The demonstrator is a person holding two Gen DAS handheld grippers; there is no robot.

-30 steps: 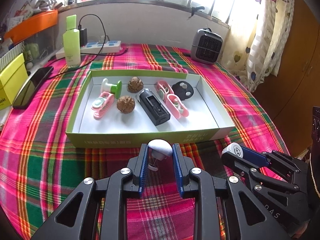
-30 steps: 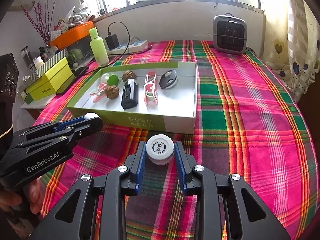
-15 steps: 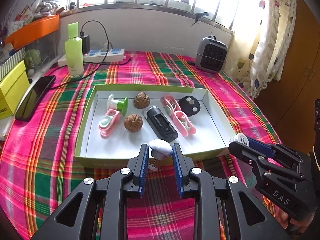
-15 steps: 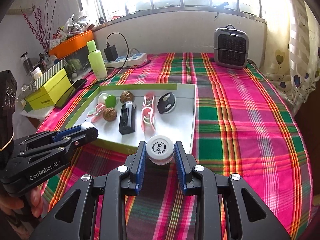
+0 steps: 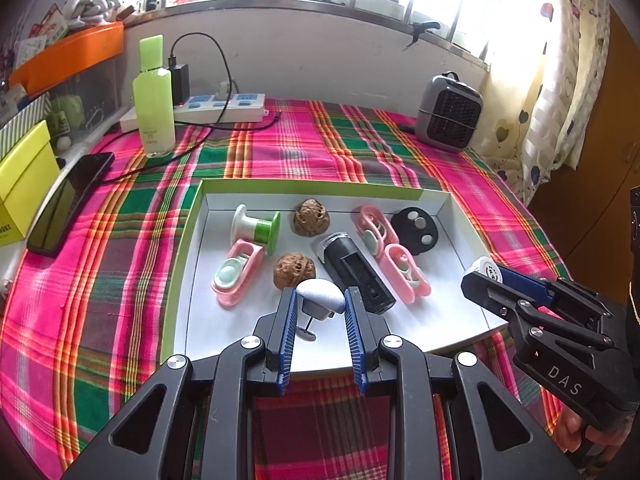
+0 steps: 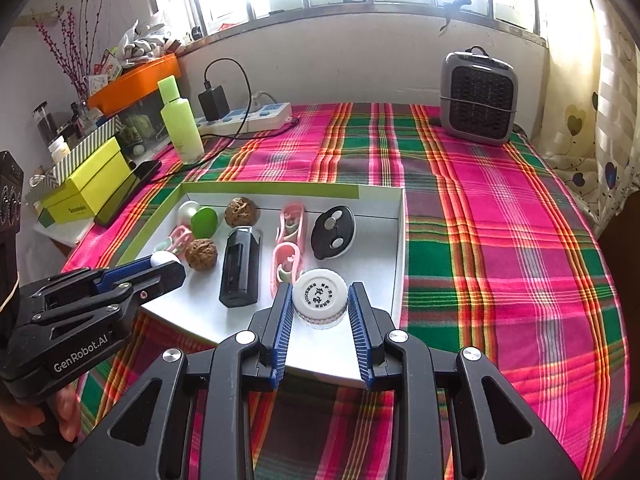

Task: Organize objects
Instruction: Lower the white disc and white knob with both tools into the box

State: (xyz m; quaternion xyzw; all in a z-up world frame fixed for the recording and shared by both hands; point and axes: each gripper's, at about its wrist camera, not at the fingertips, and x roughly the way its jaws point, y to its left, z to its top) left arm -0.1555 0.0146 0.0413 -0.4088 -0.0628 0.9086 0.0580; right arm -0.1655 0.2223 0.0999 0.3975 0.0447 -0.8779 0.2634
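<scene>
Over the white tray, near edge: my left gripper pinches a white mushroom-shaped knob, my right gripper clamps a ribbed white-capped jar. Below the tray, glossy pink-green plaid cloth; window wall, grey heater beyond. Knob's stem half hidden.

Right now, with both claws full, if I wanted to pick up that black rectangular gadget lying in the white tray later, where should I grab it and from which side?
Take the black rectangular gadget across its two long sides, near mid-length, coming from above. It lies flat in the white tray with its long axis running front to back; a brown walnut and a pink clip flank it closely, so the fingers probably need to drop straight into those narrow gaps.
</scene>
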